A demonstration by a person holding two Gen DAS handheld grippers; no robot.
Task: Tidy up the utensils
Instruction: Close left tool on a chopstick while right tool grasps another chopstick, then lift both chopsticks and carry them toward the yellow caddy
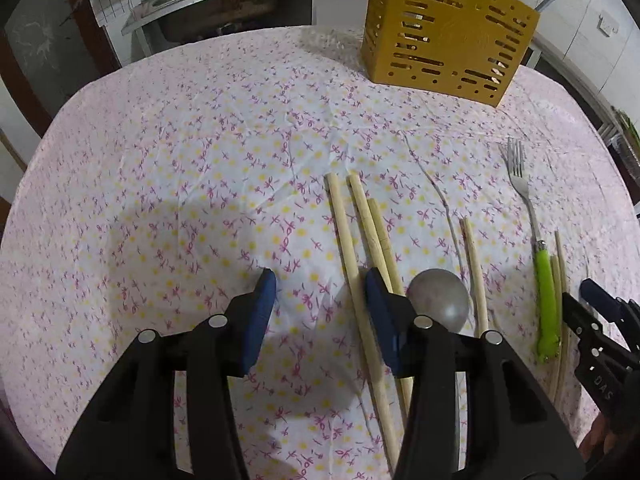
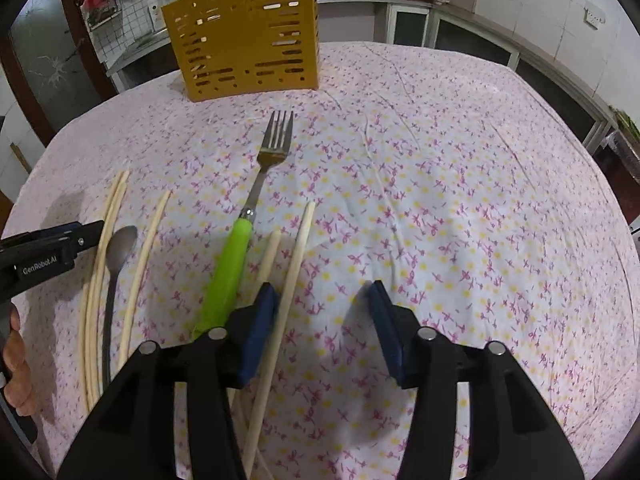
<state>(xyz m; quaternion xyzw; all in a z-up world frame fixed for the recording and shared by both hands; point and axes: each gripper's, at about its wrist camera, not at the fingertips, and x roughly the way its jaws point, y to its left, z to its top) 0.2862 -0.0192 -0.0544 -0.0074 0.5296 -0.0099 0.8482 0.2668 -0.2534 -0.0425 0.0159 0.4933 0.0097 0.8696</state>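
round table under a flowered cloth [image 1: 200,152], pink and yellow print, wrinkled.

yellow slotted utensil holder [image 1: 444,36] upright at the far edge, well apart from everything lying loose.

left gripper [image 1: 320,288]: jaws parted, blue pads [image 1: 264,300] clear of the cloth's contents, nothing gripped. three chopsticks [image 1: 352,248] lying lengthwise just beside and under the right-hand pad, passing outside the gap rather than through it. metal spoon [image 1: 440,298] bowl just right of that pad, handle hidden behind the gripper body. single chopstick [image 1: 474,272] next, right of the spoon.

fork [image 2: 256,200], green handle [image 2: 226,276], tines pointing toward the holder, lying near the middle of the loose row.

right gripper [image 2: 324,292]: jaws apart, released. one chopstick [image 2: 296,256] running along the inner face of the left pad, possibly touching it; hard to tell from this angle. second chopstick [image 2: 269,256] outside that pad, between it and the green handle. bare cloth under most of the gap.

person's hand [image 2: 16,360] at the left edge of the right wrist view, on the left gripper's grip.
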